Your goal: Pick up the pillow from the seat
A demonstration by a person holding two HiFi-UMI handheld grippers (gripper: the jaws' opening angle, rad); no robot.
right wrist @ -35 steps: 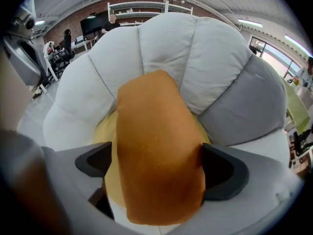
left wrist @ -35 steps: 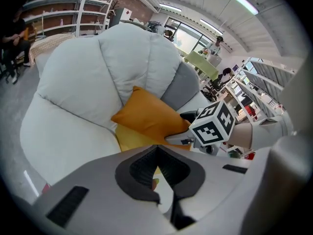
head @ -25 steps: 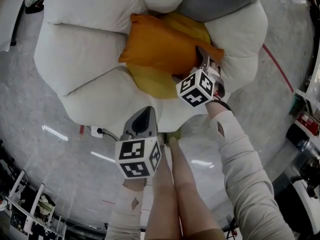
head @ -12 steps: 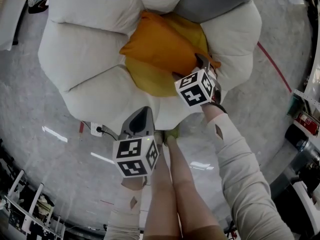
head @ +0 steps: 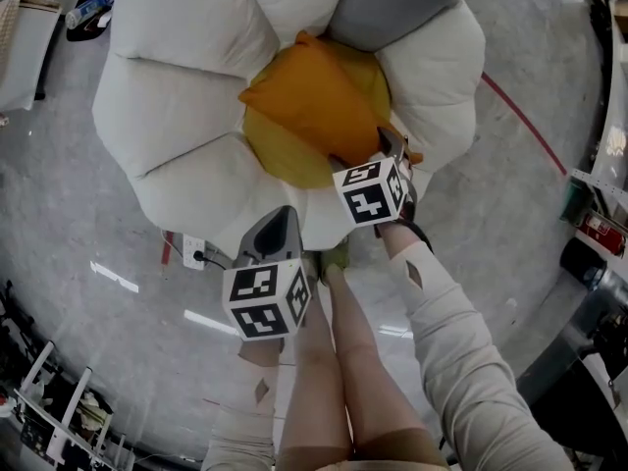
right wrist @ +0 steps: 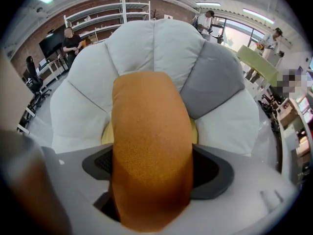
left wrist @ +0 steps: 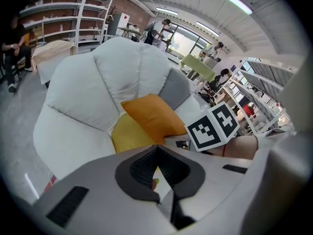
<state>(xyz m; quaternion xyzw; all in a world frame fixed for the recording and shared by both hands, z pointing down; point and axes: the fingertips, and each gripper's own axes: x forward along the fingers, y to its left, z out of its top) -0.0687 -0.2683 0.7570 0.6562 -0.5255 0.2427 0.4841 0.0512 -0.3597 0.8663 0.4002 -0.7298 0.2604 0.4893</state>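
My right claw (head: 391, 147), its jaws just closing, grasps the near corner of the orange pillow (head: 314, 101) over the white seat's (head: 186, 116) yellow centre; my left claw (head: 278, 226) hangs clenched, empty.

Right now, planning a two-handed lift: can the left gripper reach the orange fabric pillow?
Probably yes: the empty left gripper hangs before the white cushioned chair; nothing blocks the orange fabric pillow.

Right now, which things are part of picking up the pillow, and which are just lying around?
For the job:
orange pillow
right gripper, its jaws just been closing, with the pillow between them
flower-shaped seat

Just lying about:
left gripper, holding nothing
power strip
shelving
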